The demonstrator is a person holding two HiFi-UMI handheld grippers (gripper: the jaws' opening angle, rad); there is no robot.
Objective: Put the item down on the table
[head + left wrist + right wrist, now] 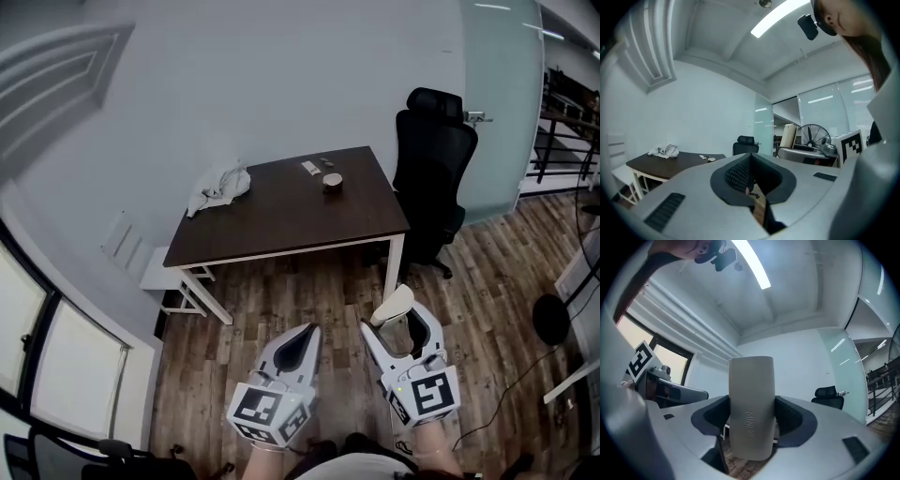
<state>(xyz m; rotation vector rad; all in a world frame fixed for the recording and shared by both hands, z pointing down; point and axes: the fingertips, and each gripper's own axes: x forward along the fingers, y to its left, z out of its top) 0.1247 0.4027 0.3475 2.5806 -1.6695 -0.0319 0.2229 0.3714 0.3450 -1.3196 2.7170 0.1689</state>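
Head view: a person's two hand-held grippers are seen from above over a wood floor [309,291], with a dark-topped table [281,220] on white legs well ahead of them. The right gripper [399,325] carries a pale oblong case [751,404]. The case is clear of the table, in the air above the floor. On the tabletop lie a crumpled grey cloth [219,188] at the far left corner, a small round object [332,182] and two small flat pieces [310,168] near the far edge. A black office chair [433,159] stands just beside the table's right end.

Right gripper view: only here is the grip plain. The case stands upright between the jaws, and both dark pads press on its sides at a wide spread. Raised lettering runs along its face, which the head view does not show.

Left gripper view: the left gripper [749,182] has its jaws drawn together with nothing between them. Beyond them, this view adds a standing fan [813,136] and a glass partition [834,110] that the head view does not show, with the table small at the left.
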